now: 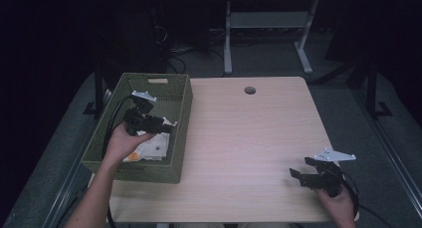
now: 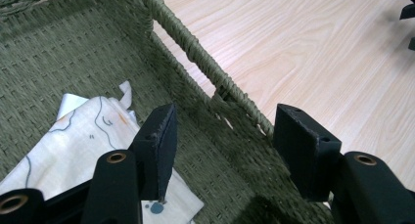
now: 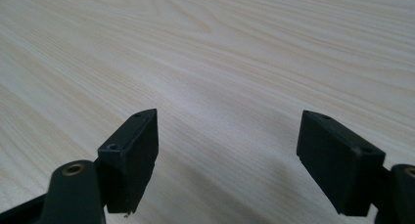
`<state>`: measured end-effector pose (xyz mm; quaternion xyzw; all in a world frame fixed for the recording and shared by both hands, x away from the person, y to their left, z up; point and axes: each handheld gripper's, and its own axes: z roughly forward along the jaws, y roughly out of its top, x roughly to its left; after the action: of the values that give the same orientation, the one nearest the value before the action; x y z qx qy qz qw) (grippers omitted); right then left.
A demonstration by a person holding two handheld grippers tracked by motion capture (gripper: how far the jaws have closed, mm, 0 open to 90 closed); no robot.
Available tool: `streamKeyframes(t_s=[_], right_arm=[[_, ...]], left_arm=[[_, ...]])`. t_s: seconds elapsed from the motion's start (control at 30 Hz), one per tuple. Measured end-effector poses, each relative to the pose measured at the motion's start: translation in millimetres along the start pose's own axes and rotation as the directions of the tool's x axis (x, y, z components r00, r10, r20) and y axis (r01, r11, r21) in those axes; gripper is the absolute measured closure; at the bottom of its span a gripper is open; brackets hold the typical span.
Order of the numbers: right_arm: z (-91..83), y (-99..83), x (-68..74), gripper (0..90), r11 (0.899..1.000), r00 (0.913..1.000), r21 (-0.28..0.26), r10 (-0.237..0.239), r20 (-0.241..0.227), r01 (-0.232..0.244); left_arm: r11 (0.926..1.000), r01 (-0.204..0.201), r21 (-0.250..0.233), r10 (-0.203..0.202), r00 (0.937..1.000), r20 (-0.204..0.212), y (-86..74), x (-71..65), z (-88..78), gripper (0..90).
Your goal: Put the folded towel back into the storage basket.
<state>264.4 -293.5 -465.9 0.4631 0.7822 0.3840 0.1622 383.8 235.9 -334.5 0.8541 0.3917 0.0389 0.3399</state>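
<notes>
The printed cloth (image 1: 149,149) lies flat on the floor of the green woven basket (image 1: 181,96), directly under the left hand-held gripper (image 2: 222,150), whose jaws stand wide and empty. The right hand-held gripper (image 1: 302,168), wide too, hovers well apart over the worktop (image 1: 249,138).

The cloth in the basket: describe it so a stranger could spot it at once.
On the left of the wooden table stands a green woven basket. On its floor lies the cloth, beneath the left gripper: cream-white and rumpled, with thin dark lines and small orange marks.
</notes>
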Motion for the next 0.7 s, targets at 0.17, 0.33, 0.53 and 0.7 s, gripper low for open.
streamKeyframes(t_s=[0.17,0.33,0.53,0.7], right_arm=[[0.1,0.1,0.1,22.9,1.0,1.0,0.001,-0.002,-0.003,0.002],[-0.7,0.2,-0.4,22.9,1.0,1.0,-0.005,-0.003,-0.008,0.003],[-1.6,0.5,0.2,22.9,1.0,0.9999,-0.006,-0.006,-0.009,0.006],[-2.5,0.5,-0.3,22.9,1.0,0.9999,-0.009,-0.008,-0.008,0.008]], left_arm=[[1.0,0.001,-0.006,-0.001,1.0,0.0,1.6,-2.8,2.3,41.9],[0.9999,0.007,-0.008,-0.007,1.0,0.005,2.5,-5.3,6.4,41.1],[1.0,0.002,-0.005,-0.002,1.0,0.009,3.1,-8.9,10.7,40.7],[1.0,-0.003,-0.006,0.003,0.9999,0.014,4.0,-12.2,13.6,40.5]])
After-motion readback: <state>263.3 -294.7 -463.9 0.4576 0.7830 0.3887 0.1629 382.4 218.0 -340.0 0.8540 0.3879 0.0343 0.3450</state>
